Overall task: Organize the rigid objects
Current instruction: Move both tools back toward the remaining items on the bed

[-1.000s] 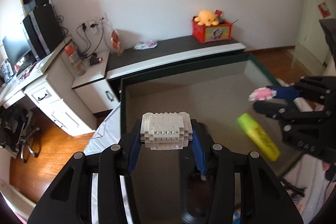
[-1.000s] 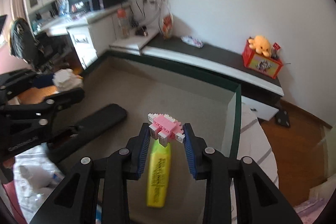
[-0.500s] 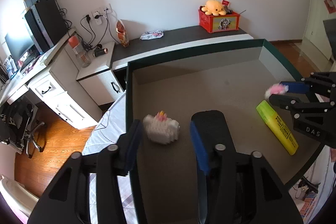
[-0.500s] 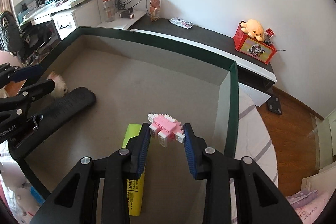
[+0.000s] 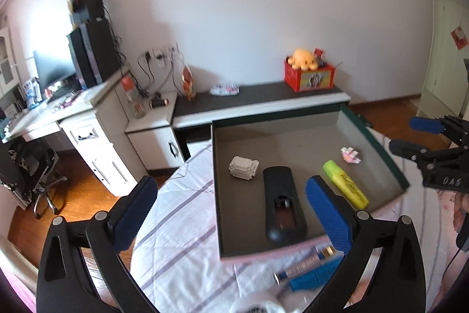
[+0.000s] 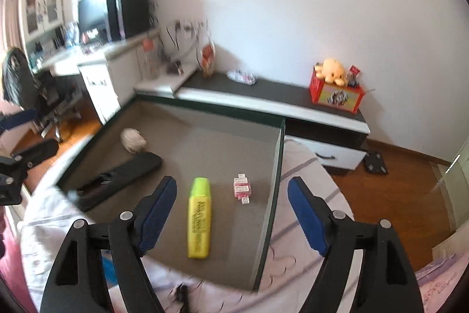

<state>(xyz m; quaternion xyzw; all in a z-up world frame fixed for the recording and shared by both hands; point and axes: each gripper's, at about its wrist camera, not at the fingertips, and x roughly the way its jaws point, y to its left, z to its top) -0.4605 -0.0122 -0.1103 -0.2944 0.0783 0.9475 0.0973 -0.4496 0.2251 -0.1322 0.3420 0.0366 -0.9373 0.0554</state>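
Note:
A grey tray [image 5: 246, 239] [image 6: 269, 213] with dark green walls lies on the bed. On its floor sit a white brick model [image 5: 243, 166] [image 6: 133, 139], a black remote [image 5: 282, 203] [image 6: 117, 176], a yellow highlighter [image 5: 346, 184] [image 6: 199, 220] and a small pink brick model [image 5: 350, 155] [image 6: 242, 188]. My left gripper [image 5: 231, 206] hangs above the tray's near left corner, jaws opening wide with nothing between them. My right gripper [image 6: 231, 209] [image 5: 410, 134] hovers over the tray's right side, jaws also opening and holding nothing.
The striped bedsheet [image 5: 181, 225] holds a pen [image 5: 304, 261] and a blue object [image 5: 315, 276] just in front of the tray. A low dark-topped cabinet [image 5: 263, 96] with a red box and a yellow plush [image 5: 304, 60] stands behind. A desk [image 5: 58, 113] and chair are at the left.
Both grippers let go of their brick models, opened wide and drew back and upward. The white model and the pink model now rest on the tray floor.

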